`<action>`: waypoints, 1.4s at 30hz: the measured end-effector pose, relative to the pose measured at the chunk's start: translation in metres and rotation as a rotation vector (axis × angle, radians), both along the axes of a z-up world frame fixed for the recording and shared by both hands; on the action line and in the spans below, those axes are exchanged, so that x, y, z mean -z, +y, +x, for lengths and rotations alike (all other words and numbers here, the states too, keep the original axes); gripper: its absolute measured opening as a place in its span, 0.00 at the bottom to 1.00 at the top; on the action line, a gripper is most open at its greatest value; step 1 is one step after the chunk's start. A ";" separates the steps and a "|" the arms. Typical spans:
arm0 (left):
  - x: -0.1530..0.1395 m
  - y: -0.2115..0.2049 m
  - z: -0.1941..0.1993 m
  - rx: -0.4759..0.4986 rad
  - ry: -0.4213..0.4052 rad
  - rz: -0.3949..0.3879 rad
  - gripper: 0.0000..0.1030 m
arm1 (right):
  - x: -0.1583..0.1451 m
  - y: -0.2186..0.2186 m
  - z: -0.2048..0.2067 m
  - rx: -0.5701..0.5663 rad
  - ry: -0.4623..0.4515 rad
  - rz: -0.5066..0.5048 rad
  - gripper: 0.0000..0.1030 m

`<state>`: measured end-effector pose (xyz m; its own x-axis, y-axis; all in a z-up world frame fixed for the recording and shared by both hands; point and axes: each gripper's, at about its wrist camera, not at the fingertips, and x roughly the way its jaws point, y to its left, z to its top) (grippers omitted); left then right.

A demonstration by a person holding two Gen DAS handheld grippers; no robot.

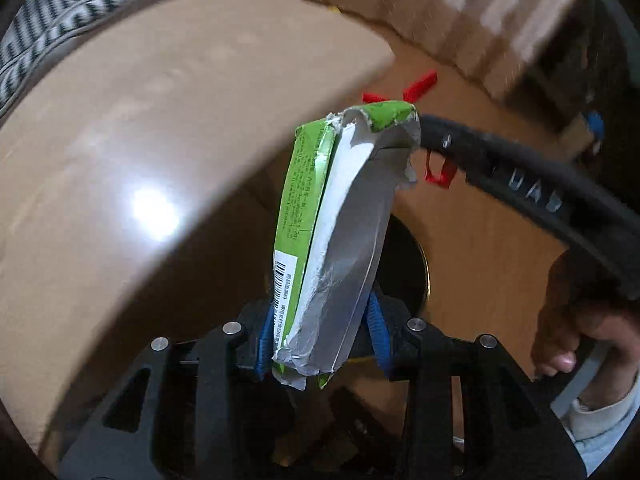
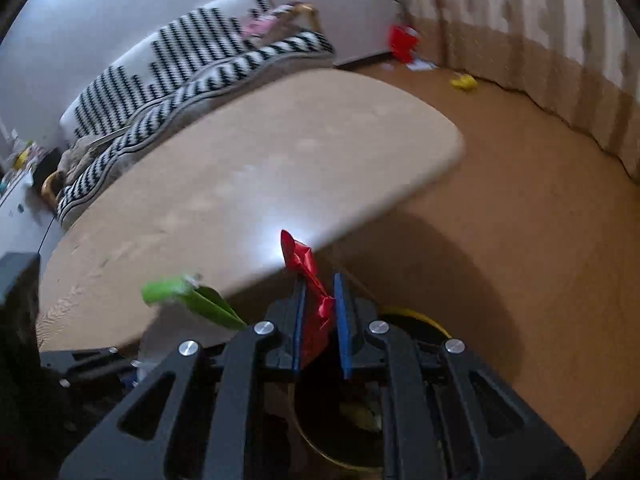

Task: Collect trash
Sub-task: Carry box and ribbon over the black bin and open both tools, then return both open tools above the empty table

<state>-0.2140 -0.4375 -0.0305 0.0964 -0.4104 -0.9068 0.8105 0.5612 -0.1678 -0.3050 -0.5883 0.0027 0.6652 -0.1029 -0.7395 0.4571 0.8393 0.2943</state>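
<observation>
My left gripper is shut on a torn green carton with a silver lining, held upright above a dark round bin on the floor. The carton's green tip shows at the left of the right wrist view. My right gripper is shut on a crumpled red wrapper and hangs over the same bin, whose gold rim shows under the fingers. The right gripper's black body crosses the left wrist view, with the red wrapper hanging from it.
A round beige table stands just left of both grippers, its edge close to the bin. Behind it is a black-and-white patterned sofa. On the wooden floor lie red scraps, a red object and a yellow object near the curtain.
</observation>
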 end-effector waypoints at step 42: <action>-0.075 0.063 0.084 -0.319 -0.263 -0.072 0.94 | 0.000 -0.018 0.047 0.304 0.055 -0.171 0.93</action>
